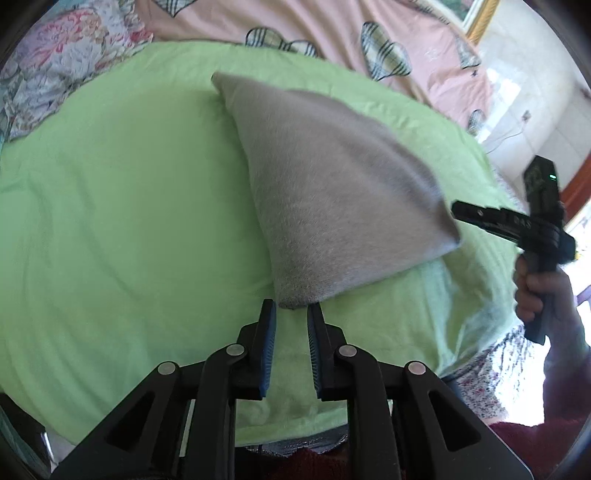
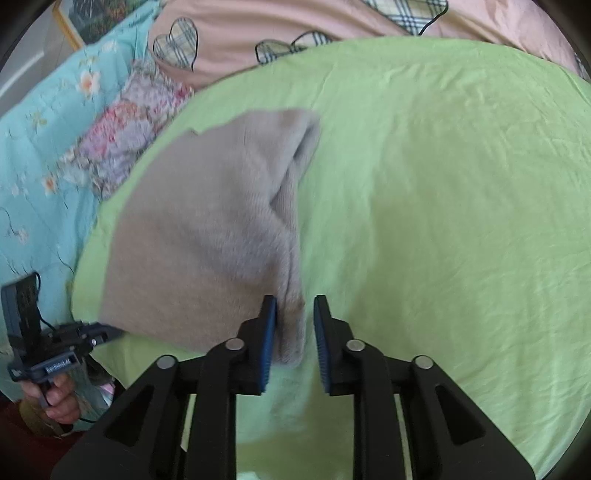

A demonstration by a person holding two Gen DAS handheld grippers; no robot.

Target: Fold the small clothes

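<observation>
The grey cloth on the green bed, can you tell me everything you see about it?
The grey cloth is soft, fuzzy knit, folded into a rough triangle on the green sheet. It looks a bit blurred. One corner sits just ahead of the open left gripper; another edge hangs between the open right gripper fingers, not pinched.

Grey garment (image 1: 332,192): soft, fuzzy matt knit. Green sheet (image 1: 129,221): smooth matt cloth, lightly creased. Pink heart-print quilt (image 1: 295,22): matt printed cotton. My left gripper (image 1: 291,314): matt black plastic, ribbed blue pads (image 1: 271,332), dull metal rivets (image 1: 236,349).
</observation>
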